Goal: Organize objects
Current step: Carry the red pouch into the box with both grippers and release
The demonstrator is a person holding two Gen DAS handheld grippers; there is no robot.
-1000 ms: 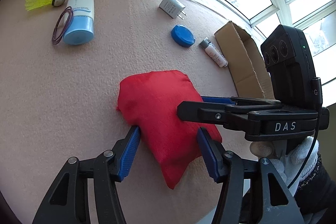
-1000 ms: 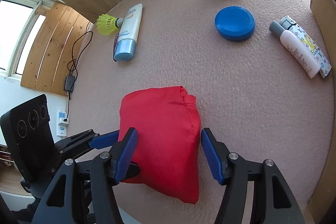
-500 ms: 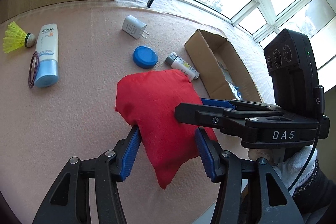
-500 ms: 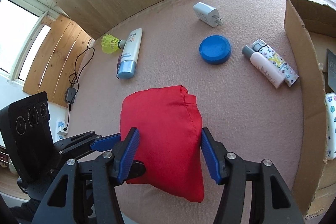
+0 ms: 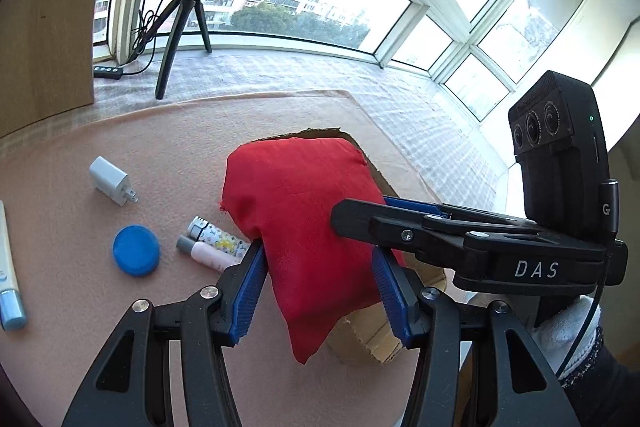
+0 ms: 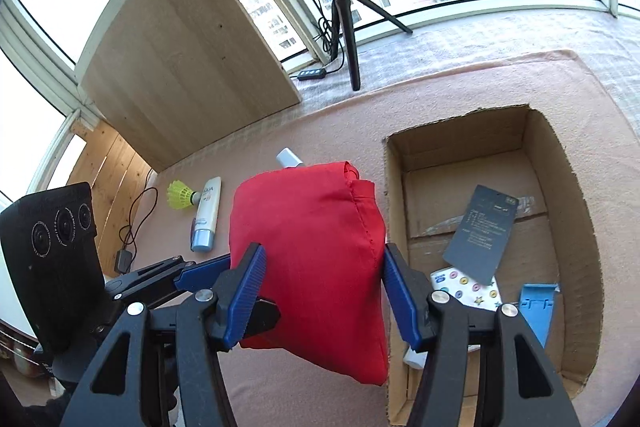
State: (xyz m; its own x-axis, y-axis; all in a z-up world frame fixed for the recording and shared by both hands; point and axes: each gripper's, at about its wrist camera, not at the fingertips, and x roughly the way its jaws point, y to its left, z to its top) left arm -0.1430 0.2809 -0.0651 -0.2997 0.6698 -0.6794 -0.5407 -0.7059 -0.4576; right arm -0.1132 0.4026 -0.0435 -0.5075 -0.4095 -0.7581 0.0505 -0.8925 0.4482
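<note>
1. Two grippers share one load. From the left wrist, a pink felt-like mat [image 5: 80, 307] covers the surface, with a checked cloth beyond it and tall windows behind a ring light on a tripod [image 5: 188, 11].
2. The left gripper [image 5: 318, 287] has its ribbed blue fingers [image 5: 248, 291] pressed into a soft red fabric pouch [image 5: 304, 211], held up off the mat; the right gripper [image 5: 400, 207] clamps it from the side.
3. On the mat lie a white charger [image 5: 110, 181], a round blue lid [image 5: 136, 249] and two small tubes [image 5: 212, 245].
4. From the right wrist, that gripper [image 6: 322, 291] pinches the pouch [image 6: 316, 259], which hangs just beside an open cardboard box [image 6: 576, 219].
5. Inside the box sit a dark card [image 6: 484, 231] and a blue plastic piece [image 6: 538, 311].
6. A yellow shuttlecock [image 6: 180, 193] touches a white tube [image 6: 208, 215] near a wooden panel [image 6: 180, 67].
</note>
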